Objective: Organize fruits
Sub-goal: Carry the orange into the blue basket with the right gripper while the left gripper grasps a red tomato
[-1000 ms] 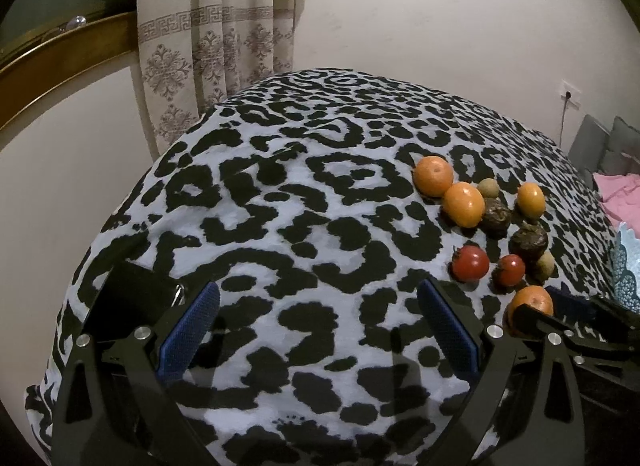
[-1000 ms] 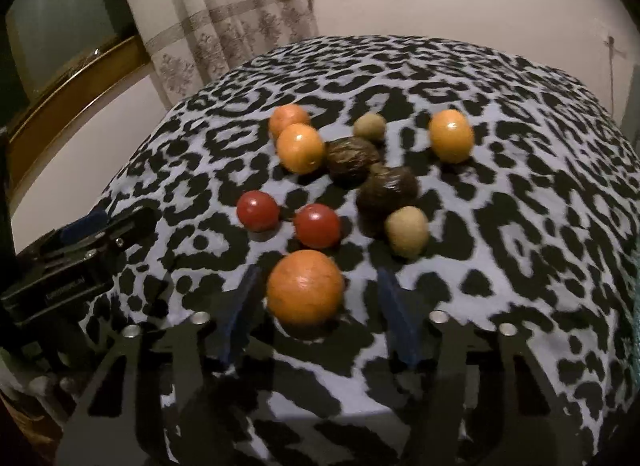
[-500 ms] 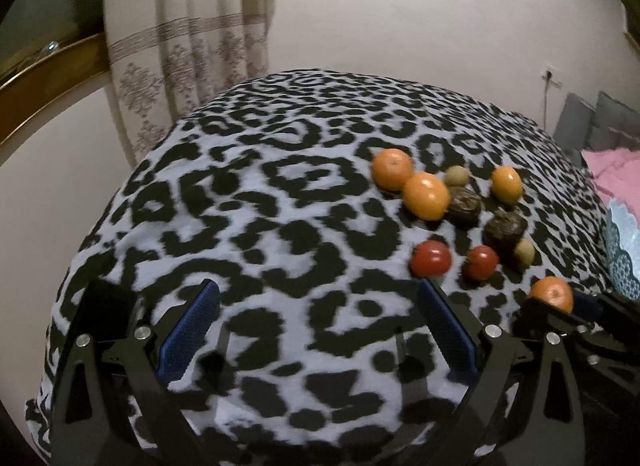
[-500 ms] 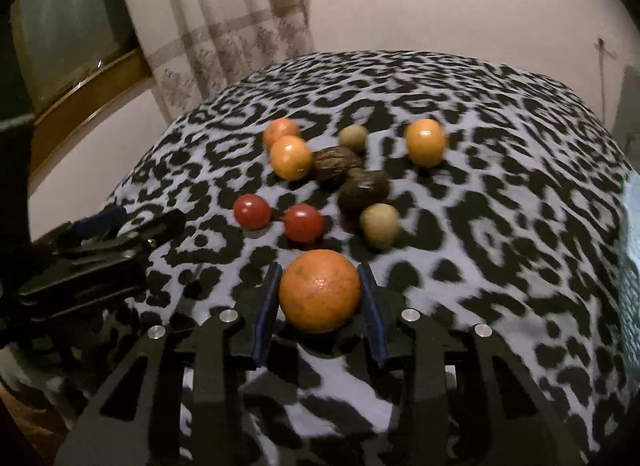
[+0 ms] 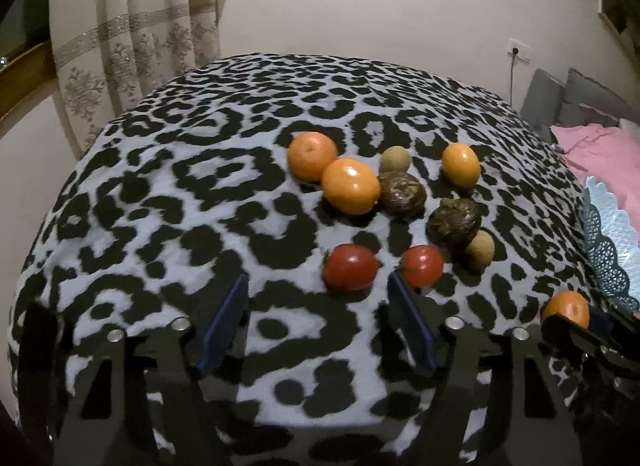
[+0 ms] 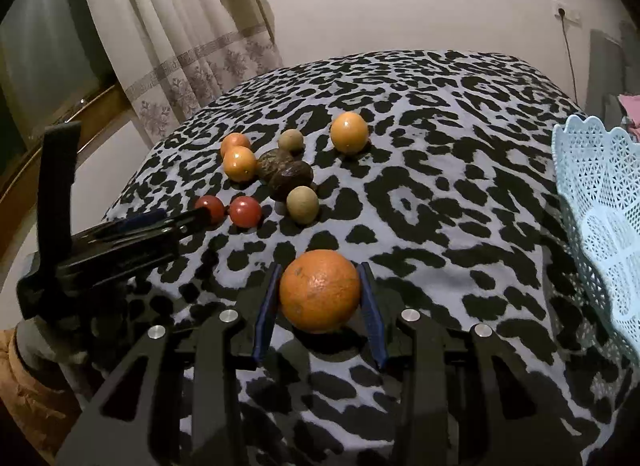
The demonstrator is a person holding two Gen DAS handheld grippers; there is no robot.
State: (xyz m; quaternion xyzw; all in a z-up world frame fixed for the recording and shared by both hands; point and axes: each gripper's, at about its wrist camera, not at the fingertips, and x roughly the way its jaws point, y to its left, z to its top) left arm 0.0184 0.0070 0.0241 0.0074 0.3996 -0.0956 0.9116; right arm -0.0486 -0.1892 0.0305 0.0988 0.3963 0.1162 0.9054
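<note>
Orange and round (no long axis to line up), the orange (image 6: 320,290) sits clamped between the right gripper (image 6: 320,298) jaws, pads pressing both its sides. The pale blue basket (image 6: 600,225) lies ahead and to the right of those jaws, nearer this hand. The left gripper (image 5: 318,326) jaws are closing on nothing, a tomato (image 5: 350,267) just beyond them. No writing is legible.

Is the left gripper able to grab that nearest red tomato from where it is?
Probably yes. The round red tomato sits just ahead of the left gripper on the leopard-print cloth, nothing lying between. The jaws are closing with nothing in them, so they may need to stay wide enough.
</note>
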